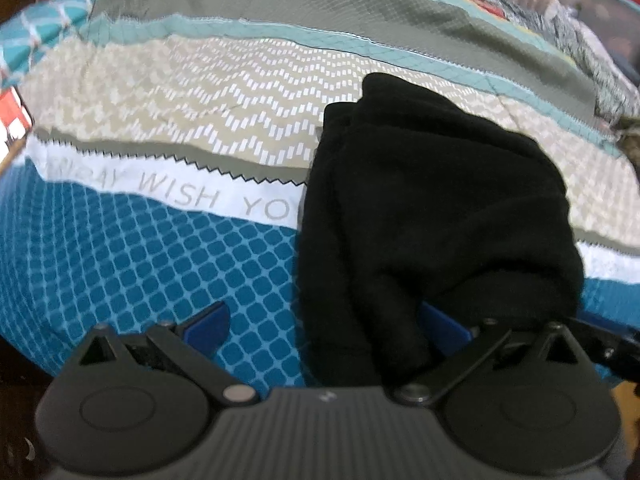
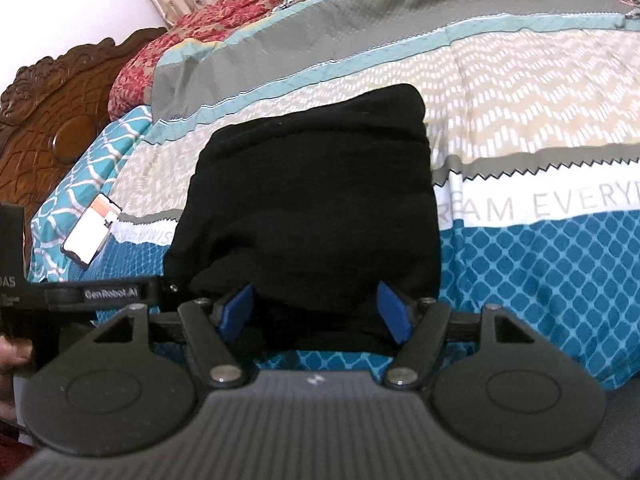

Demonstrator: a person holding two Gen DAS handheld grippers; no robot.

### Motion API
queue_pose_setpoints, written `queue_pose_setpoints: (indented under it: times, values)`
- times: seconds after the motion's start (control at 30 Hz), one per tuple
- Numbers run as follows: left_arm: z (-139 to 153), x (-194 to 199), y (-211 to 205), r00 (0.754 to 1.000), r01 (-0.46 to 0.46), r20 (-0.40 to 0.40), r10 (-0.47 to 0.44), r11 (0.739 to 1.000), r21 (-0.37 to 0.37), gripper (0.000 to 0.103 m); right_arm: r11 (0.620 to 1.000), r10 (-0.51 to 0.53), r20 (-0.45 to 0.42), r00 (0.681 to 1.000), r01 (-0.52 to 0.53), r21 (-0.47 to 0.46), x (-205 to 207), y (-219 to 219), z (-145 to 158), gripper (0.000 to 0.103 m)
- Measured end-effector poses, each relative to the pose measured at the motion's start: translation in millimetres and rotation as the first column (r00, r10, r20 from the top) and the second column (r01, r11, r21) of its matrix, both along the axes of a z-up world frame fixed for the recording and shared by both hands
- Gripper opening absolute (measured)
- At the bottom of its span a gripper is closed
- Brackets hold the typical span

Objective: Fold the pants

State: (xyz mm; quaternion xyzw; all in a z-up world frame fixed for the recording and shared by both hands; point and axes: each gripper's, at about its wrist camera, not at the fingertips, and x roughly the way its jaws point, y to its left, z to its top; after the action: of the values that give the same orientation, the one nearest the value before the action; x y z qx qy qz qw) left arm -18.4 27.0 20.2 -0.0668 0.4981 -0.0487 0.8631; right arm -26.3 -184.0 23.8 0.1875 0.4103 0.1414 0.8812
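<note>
Black pants folded into a thick, compact bundle, lying on the patterned bedspread across its lettered white stripe, near the bed's front edge. Right gripper with jaws apart, blue pads flanking the bundle's near edge without visibly pinching it, probably letting go after laying the last fold. Left gripper also spread wide, one pad over bare blue bedspread, the other at the bundle's near fold, perhaps touching, likely to steady or tidy it. Fold seemingly close to finished. Phone-like card well off toward the headboard.
</note>
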Motion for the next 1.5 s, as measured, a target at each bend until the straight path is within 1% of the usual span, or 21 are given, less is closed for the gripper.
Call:
queue_pose_setpoints:
  times: [0.1, 0.17, 0.23, 0.33, 0.43, 0.5, 0.57, 0.63, 0.7, 0.77, 0.8, 0.83, 0.87, 0.9, 0.93, 1.0, 1.07, 1.17, 1.3, 1.37, 1.5]
  values:
    - [18.4, -0.6, 15.7, 0.998, 0.06, 0.038, -0.058, 0.996, -0.064, 0.103, 1.0, 0.005, 0.059, 0.998, -0.007, 0.027, -5.3, -8.5, 14.1, 0.071]
    - [33.4, -3.6, 31.1, 0.992, 0.058, 0.12, -0.047, 0.993, -0.098, 0.103, 0.997, -0.031, 0.098, 0.995, 0.024, 0.074, -7.1, -26.2, 23.1, 0.073]
    - [40.7, 3.2, 45.5, 0.99, 0.045, 0.142, -0.022, 0.987, -0.157, 0.103, 0.99, -0.082, 0.116, 0.99, 0.067, 0.125, -6.2, -44.2, 25.1, 0.079]
    - [30.8, 24.3, 57.4, 0.993, 0.032, 0.117, -0.001, 0.963, -0.267, 0.103, 0.974, -0.156, 0.117, 0.981, 0.132, 0.186, 0.5, -63.7, 20.0, 0.086]
    - [4.0, 50.0, 52.7, 0.999, 0.009, 0.032, 0.0, 0.958, -0.286, 0.103, 0.958, -0.193, 0.089, 0.977, 0.168, 0.235, 16.5, -70.6, 6.3, 0.086]
    - [-12.0, 59.3, 49.9, 1.0, 0.012, -0.008, -0.016, 0.94, -0.341, 0.103, 0.952, -0.176, 0.066, 0.982, 0.152, 0.265, 27.8, -67.2, -1.4, 0.086]
    - [-24.5, 67.1, 45.7, 0.999, 0.013, -0.038, -0.029, 0.931, -0.366, 0.103, 0.961, -0.147, 0.05, 0.988, 0.13, 0.245, 39.6, -57.5, -10.1, 0.086]
    - [-27.9, 67.2, 39.7, 0.998, 0.04, -0.029, -0.056, 0.918, -0.393, 0.103, 0.97, -0.102, 0.014, 0.995, 0.096, 0.224, 50.2, -47.1, -21.5, 0.087]
    - [-34.7, 65.4, 27.1, 0.989, 0.112, -0.034, -0.143, 0.884, -0.454, 0.103, 0.973, -0.087, 0.021, 0.996, 0.08, 0.214, 51.7, -37.1, -29.5, 0.091]
    - [-33.6, 58.5, 11.8, 0.984, 0.169, 0.01, -0.178, 0.911, -0.377, 0.101, 0.98, -0.056, 0.035, 0.998, 0.048, 0.195, 53.0, -26.8, -26.5, 0.091]
    - [-31.3, 55.8, 5.8, 0.981, 0.19, 0.029, -0.192, 0.921, -0.339, 0.096, 0.985, -0.042, 0.037, 0.998, 0.035, 0.17, 53.4, -21.7, -21.8, 0.082]
    - [-26.4, 53.5, 3.5, 0.981, 0.19, 0.035, -0.189, 0.922, -0.336, 0.079, 0.992, -0.03, 0.054, 0.998, 0.023, 0.126, 53.2, -16.5, -15.2, 0.066]
    - [-20.4, 53.9, 4.5, 0.985, 0.171, 0.028, -0.173, 0.918, -0.358, 0.057, 0.998, 0.002, 0.095, 0.995, -0.008, 0.065, 49.5, -9.3, -5.7, 0.059]
    - [-10.9, 55.0, 6.0, 0.987, 0.157, 0.031, -0.157, 0.91, -0.385, 0.051, 0.999, 0.036, 0.137, 0.99, -0.04, 0.027, 46.1, -4.3, 3.0, 0.052]
    - [1.0, 56.5, 6.6, 0.986, 0.167, 0.058, -0.157, 0.897, -0.409, 0.044, 0.997, 0.069, 0.176, 0.982, -0.072, 0.011, 42.5, -0.7, 13.5, 0.05]
    - [26.7, 62.1, 1.1, 0.977, 0.209, 0.128, -0.172, 0.892, -0.401, 0.044, 0.992, 0.122, 0.275, 0.954, -0.116, -0.038, 38.8, 7.7, 37.6, 0.049]
    - [54.0, 73.3, -14.7, 0.954, 0.264, 0.226, -0.196, 0.909, -0.324, 0.044, 0.989, 0.138, 0.373, 0.918, -0.109, -0.096, 43.1, 12.4, 60.0, 0.049]
    - [88.2, 100.5, -31.7, 0.903, 0.324, 0.371, -0.218, 0.912, -0.253, 0.044, 0.993, 0.099, 0.484, 0.869, -0.056, -0.103, 67.6, -1.6, 85.4, 0.049]
    - [107.7, 148.6, -63.4, 0.859, 0.345, 0.462, -0.223, 0.918, -0.198, 0.045, 0.995, 0.034, 0.565, 0.824, 0.024, -0.095, 120.2, -34.4, 102.1, 0.049]
    - [98.7, 181.5, -81.6, 0.863, 0.334, 0.455, -0.221, 0.924, -0.186, 0.045, 0.993, 0.006, 0.564, 0.826, 0.062, -0.101, 149.9, -46.1, 93.6, 0.049]
    - [57.9, 229.7, -102.7, 0.909, 0.269, 0.374, -0.186, 0.945, -0.186, 0.045, 0.989, -0.051, 0.486, 0.872, 0.113, -0.1, 209.0, -62.1, 60.1, 0.049]
